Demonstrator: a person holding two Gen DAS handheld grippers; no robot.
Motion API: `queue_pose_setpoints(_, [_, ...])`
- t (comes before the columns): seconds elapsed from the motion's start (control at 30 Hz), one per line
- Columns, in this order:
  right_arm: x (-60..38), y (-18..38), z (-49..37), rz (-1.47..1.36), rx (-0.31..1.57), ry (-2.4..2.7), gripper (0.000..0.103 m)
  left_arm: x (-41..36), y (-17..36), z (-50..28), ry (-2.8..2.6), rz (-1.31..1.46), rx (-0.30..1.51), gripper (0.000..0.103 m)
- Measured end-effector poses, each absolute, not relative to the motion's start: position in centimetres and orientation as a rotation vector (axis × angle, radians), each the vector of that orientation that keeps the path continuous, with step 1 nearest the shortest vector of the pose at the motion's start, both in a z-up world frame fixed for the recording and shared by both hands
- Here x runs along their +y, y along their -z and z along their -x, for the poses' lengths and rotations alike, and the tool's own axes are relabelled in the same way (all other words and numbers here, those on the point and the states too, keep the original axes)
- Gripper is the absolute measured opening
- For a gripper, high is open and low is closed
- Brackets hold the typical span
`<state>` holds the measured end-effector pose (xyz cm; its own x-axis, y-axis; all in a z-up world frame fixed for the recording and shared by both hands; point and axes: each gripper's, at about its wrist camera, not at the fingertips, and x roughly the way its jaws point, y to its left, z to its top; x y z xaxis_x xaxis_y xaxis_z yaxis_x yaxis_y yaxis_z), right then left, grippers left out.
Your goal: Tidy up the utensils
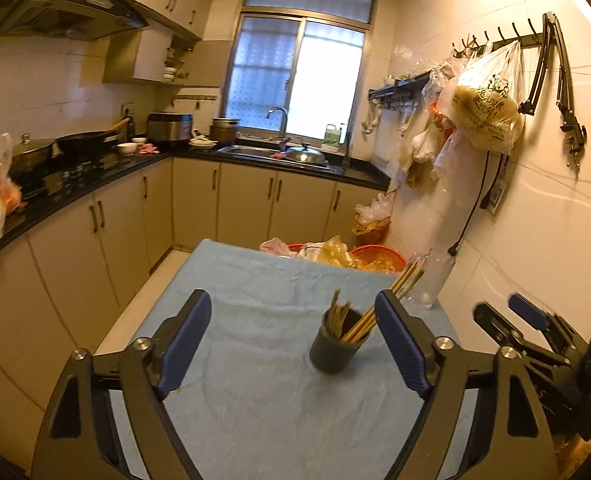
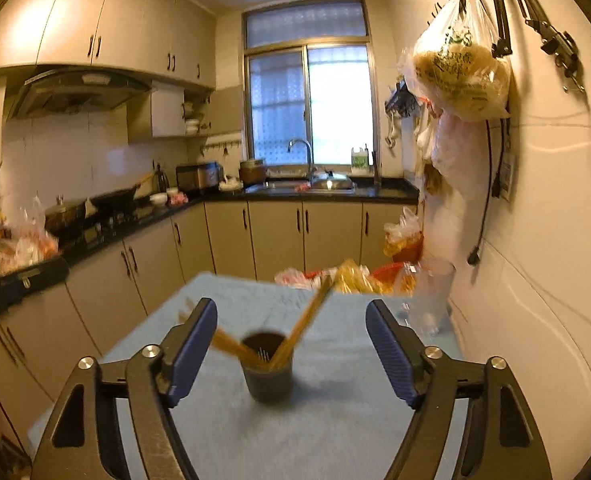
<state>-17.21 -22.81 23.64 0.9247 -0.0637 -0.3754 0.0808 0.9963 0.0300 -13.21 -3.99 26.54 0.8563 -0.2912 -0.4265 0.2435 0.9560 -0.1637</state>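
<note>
A dark round cup (image 1: 337,344) stands upright on a table under a light blue cloth (image 1: 255,400). Several wooden chopsticks (image 1: 399,288) lean out of it to either side. My left gripper (image 1: 293,300) is open, the cup sitting just beyond and between its blue pads, untouched. My right gripper (image 1: 507,312) shows at the right edge, also open. In the right wrist view the right gripper (image 2: 291,308) is open and empty, with the cup (image 2: 269,376) and its splayed chopsticks (image 2: 303,320) blurred just ahead of the fingers.
A clear plastic bottle (image 1: 431,280) stands at the table's far right corner by the tiled wall. Red baskets with plastic bags (image 1: 375,256) sit behind the far edge. A black kitchen counter (image 1: 75,196) with pots runs along the left, and bags (image 1: 487,108) hang on the right wall.
</note>
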Motion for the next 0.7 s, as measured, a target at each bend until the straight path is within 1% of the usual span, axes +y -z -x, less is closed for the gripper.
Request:
queue_pose_setpoints(0.13, [-23.4, -20.7, 19.8, -0.044, 0.46, 0.091, 0.082, -3.5, -24.7, 16.1, 0.197, 0.063, 0.421, 0.093])
queue_pose_setpoints(0.2, [-23.8, -19.3, 21.0, -0.058, 0.493, 0.102, 0.083, -3.2, -23.8, 17.6, 0.138, 0.029, 0.383, 0.098])
queue_pose_setpoints(0.3, [-24.5, -17.0, 22.7, -0.11, 0.541, 0.118, 0.083, -3.0, -22.5, 19.8, 0.075, 0.005, 0.35, 0.102])
queue_pose_setpoints(0.5, [-25.1, -14.1, 24.8, -0.237, 0.601, 0.151, 0.083, -2.8, -20.0, 22.6, 0.107, 0.032, 0.375, 0.103])
queue_pose_setpoints(0.7, [-23.4, -12.1, 25.1, -0.243, 0.651, 0.171, 0.083, -4.3, -17.9, 23.2, 0.106, -0.071, 0.418, 0.103])
